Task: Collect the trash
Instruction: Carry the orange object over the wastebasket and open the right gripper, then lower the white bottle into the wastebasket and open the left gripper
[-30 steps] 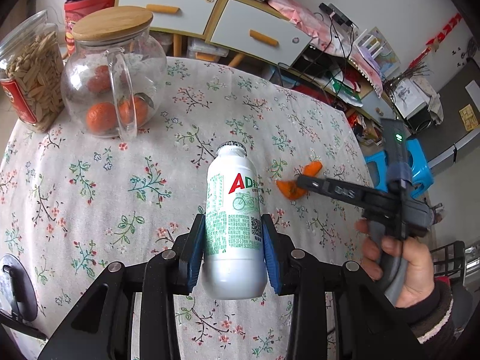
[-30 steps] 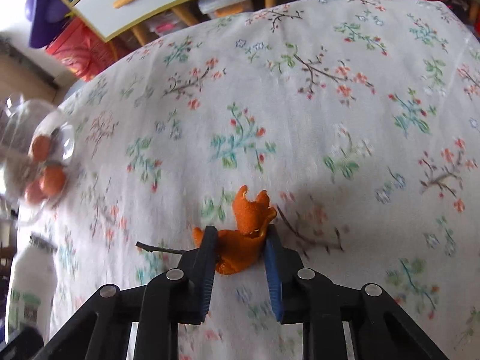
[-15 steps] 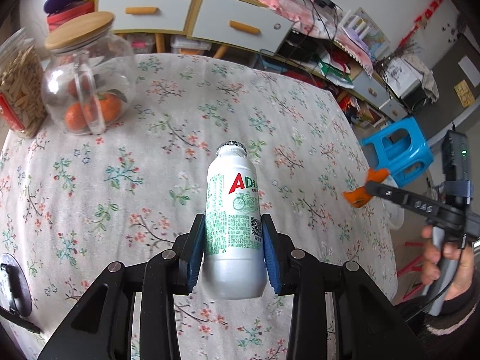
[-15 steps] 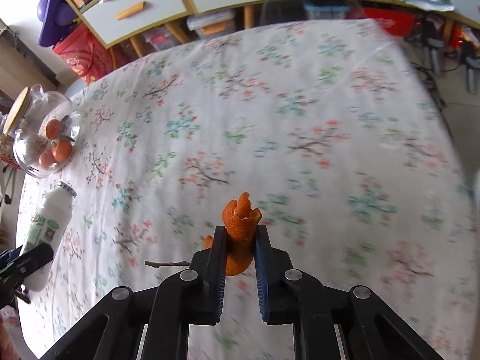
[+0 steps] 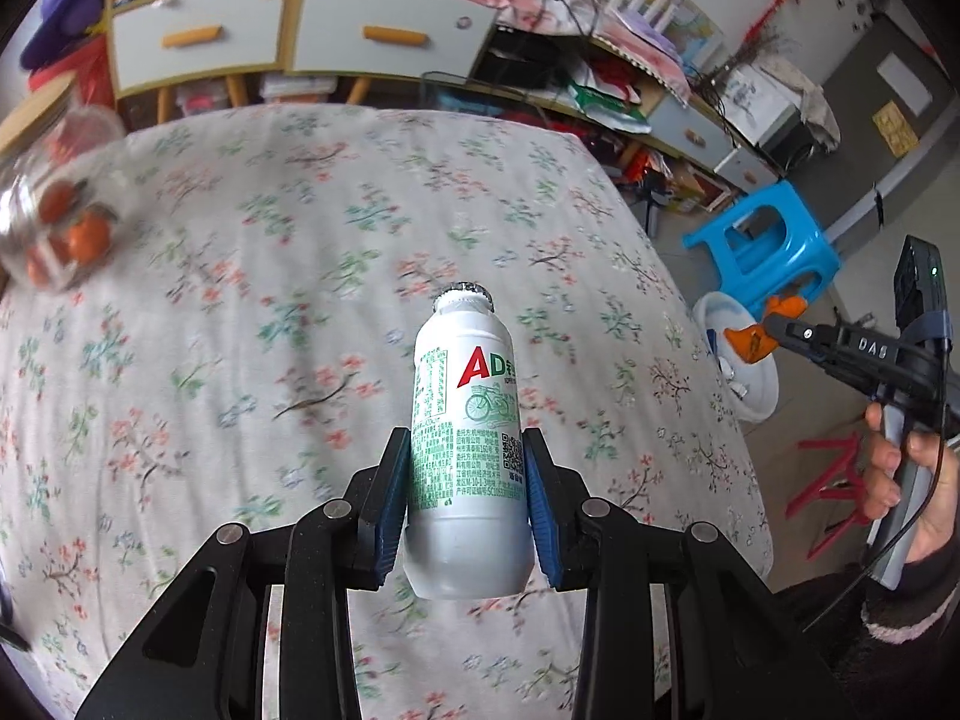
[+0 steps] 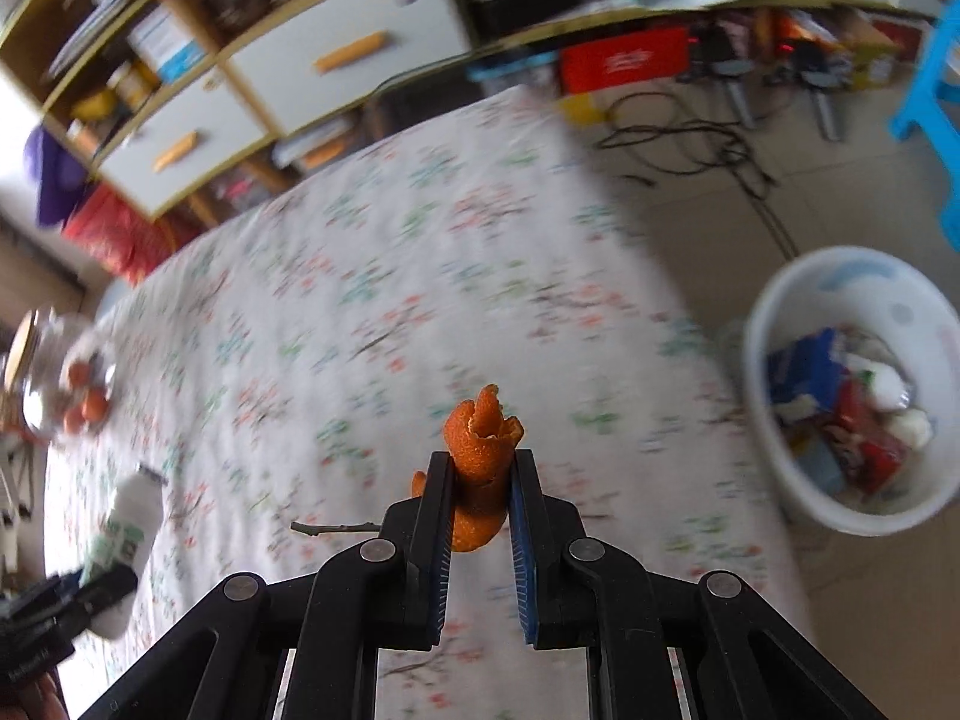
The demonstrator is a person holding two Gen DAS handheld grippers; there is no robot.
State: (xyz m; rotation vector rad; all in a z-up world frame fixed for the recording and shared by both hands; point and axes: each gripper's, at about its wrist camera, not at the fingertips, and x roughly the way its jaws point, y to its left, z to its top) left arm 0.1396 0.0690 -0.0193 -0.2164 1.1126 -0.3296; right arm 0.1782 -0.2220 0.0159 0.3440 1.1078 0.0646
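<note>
Both items have been lifted clear of the floral tablecloth (image 5: 252, 312) and carried toward the white trash bin (image 6: 780, 420) on the floor, so dropping appears next. The orange peel (image 6: 483, 438) is pinched in the right gripper (image 6: 480, 504); the white drink bottle (image 5: 465, 456) is clamped upright by the left gripper (image 5: 468, 504).
</note>
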